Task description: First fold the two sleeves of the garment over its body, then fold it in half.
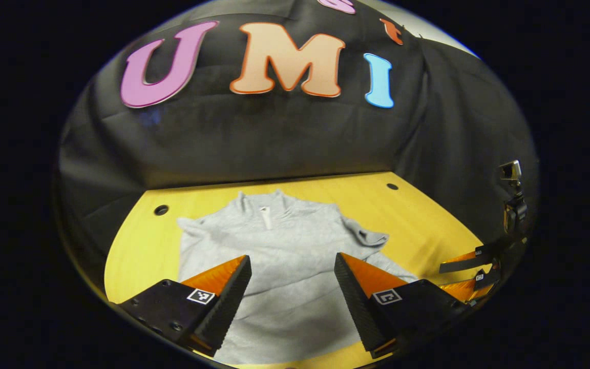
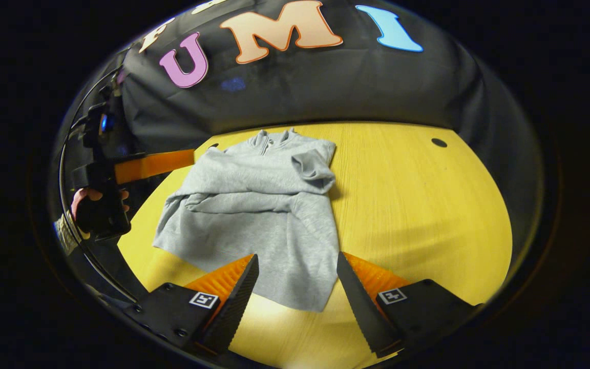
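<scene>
A grey zip-neck sweatshirt [image 1: 285,241] lies flat on the yellow table [image 1: 428,225], collar toward the back wall. In the right gripper view the sweatshirt [image 2: 259,205] has one sleeve [image 2: 233,202] lying across its body and a cuff [image 2: 313,171] folded in near the right shoulder. My left gripper [image 1: 291,261] hovers open above the garment's lower body, nothing between its fingers. Above the hem's near corner, my right gripper [image 2: 297,259] is open and holds nothing. The right gripper [image 1: 451,277] also appears at the table's right edge. A finger [image 2: 154,163] of the left one reaches in from the left, with a hand [image 2: 87,197] holding it.
Black cloth walls close the table at the back and sides. Small round holes [image 1: 161,209] [image 2: 439,142] sit near the table's far corners. A wide stretch of bare tabletop [image 2: 418,205] lies to the right of the garment.
</scene>
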The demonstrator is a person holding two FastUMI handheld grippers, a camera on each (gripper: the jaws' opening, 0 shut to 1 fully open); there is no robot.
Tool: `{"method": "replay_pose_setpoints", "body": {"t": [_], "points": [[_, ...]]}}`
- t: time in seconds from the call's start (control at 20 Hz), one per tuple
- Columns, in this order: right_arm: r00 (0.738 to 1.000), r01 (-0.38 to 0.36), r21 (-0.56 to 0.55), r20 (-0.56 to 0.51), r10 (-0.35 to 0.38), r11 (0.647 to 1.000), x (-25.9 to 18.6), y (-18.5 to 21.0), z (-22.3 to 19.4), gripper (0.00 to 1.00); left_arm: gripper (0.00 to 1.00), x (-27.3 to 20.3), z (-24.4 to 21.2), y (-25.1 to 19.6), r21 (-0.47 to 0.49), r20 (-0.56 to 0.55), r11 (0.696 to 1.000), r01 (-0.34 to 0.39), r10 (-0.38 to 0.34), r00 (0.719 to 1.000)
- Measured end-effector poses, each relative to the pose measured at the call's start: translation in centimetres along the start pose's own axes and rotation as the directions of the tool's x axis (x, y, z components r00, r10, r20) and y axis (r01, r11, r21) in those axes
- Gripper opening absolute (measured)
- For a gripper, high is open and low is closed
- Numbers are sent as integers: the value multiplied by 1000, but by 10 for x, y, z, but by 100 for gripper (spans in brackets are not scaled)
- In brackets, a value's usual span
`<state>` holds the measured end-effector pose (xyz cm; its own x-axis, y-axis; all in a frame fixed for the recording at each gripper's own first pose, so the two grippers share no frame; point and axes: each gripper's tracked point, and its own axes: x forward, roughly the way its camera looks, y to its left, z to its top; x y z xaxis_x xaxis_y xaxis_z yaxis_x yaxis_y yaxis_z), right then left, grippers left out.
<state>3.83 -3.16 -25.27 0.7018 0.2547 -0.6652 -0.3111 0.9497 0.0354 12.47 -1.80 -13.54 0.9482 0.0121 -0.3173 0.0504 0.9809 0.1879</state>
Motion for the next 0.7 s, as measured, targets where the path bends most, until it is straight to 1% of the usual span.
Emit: {"method": "replay_pose_setpoints", "body": {"t": [0.15,0.35,0.6,0.65,0.7], "points": [[999,26,-18,-21,-27,999,7,0,-14,97,95,-31,-34,34,-17,-40,998,-52,52,998],[996,74,-28,-55,-75,997,17,-6,-33,98,95,-55,-90,65,-49,-118,993,-109,102,988],[990,122,-65,-66,-126,990,23,-8,-46,97,96,-75,-153,83,-44,-225,989,-142,128,966],[989,124,-65,-73,-129,990,25,-7,-51,93,95,-73,-161,85,-56,-236,988,-145,128,963],[987,128,-63,-86,-133,990,27,-7,-57,98,96,-73,-170,86,-75,-254,986,-149,125,959]]}}
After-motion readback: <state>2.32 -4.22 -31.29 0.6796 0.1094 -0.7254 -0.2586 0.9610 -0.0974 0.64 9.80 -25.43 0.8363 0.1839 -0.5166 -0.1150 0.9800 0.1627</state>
